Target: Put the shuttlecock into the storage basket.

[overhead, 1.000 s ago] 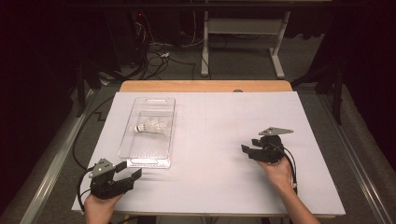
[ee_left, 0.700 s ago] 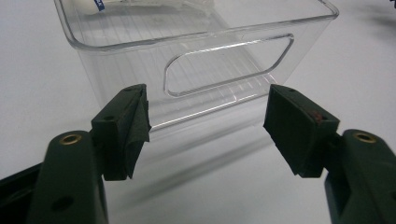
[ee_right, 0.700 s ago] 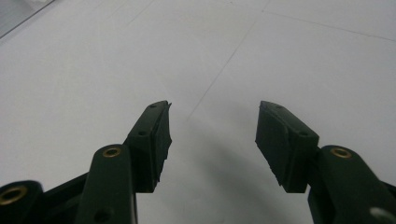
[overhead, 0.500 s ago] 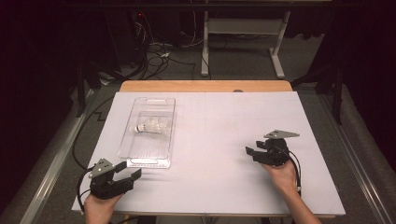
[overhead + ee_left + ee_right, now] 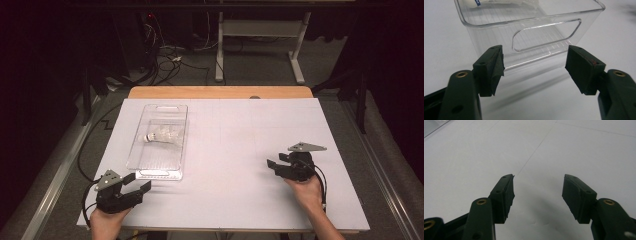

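1. Clear plastic bin [image 5: 159, 140] lies on the white worktop [image 5: 235, 150], long axis running away from the person; this bin is the reference for all positions below.
2. A white shuttlecock [image 5: 161, 135] lies on its side inside the bin, about midway along its length.
3. Left gripper [image 5: 136, 186] sits just off the bin's near short end, toward the near edge of the worktop, and points at that end. In the left gripper view the jaws stand wide apart with nothing between them; the bin's end wall with its cut-out handle [image 5: 546, 35] is just ahead of the pads [image 5: 495, 68], not touching.
4. Right gripper [image 5: 277, 164] is well apart from the bin, on the far side of the worktop from it, resting low over the bare sheet. Its jaws have just been opening; in the right gripper view they are spread wide, empty, with bare white surface between the pads [image 5: 507, 193].
5. A hand [image 5: 107, 220] holds the left gripper; the other hand [image 5: 306, 192] holds the right one.
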### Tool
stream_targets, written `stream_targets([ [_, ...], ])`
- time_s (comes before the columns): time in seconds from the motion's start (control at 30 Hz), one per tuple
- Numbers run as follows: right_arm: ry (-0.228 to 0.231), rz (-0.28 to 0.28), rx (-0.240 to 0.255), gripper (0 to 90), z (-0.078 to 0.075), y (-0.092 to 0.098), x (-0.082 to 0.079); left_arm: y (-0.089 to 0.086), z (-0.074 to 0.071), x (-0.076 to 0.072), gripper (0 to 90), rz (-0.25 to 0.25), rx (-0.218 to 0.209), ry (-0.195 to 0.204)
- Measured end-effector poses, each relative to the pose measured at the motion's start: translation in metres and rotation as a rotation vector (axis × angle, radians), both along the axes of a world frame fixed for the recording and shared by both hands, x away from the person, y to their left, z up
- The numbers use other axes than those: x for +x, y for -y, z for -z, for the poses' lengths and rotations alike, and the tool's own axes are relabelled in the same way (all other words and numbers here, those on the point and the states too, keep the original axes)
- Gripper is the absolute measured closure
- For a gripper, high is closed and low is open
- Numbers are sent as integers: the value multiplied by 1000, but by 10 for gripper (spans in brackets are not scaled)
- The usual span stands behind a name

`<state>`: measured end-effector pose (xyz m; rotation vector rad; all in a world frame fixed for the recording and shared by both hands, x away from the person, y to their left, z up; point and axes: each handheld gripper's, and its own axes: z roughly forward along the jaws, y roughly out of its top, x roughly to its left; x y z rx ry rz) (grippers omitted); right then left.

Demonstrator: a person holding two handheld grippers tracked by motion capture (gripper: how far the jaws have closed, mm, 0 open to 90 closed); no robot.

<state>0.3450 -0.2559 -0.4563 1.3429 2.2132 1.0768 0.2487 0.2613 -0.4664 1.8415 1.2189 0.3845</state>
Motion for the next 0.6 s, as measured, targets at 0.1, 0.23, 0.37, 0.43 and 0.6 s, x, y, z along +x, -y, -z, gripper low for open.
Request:
stream_targets([
  [0.1,5,3,2,423,0,2,-2,0,0,0,319,-1,-1,1],
  [0.23,11,5,6,417,1,5,-5,-1,0,0,319,-1,0,1],
  [0.37,21,14,4,410,1,10,-8,-1,0,0,319,-2,-1,1],
  [0.43,26,16,9,406,2,12,-10,-1,0,-1,319,-2,-1,2],
  [0.6,32,25,19,398,2,17,-14,-2,0,0,319,-1,-2,0],
])
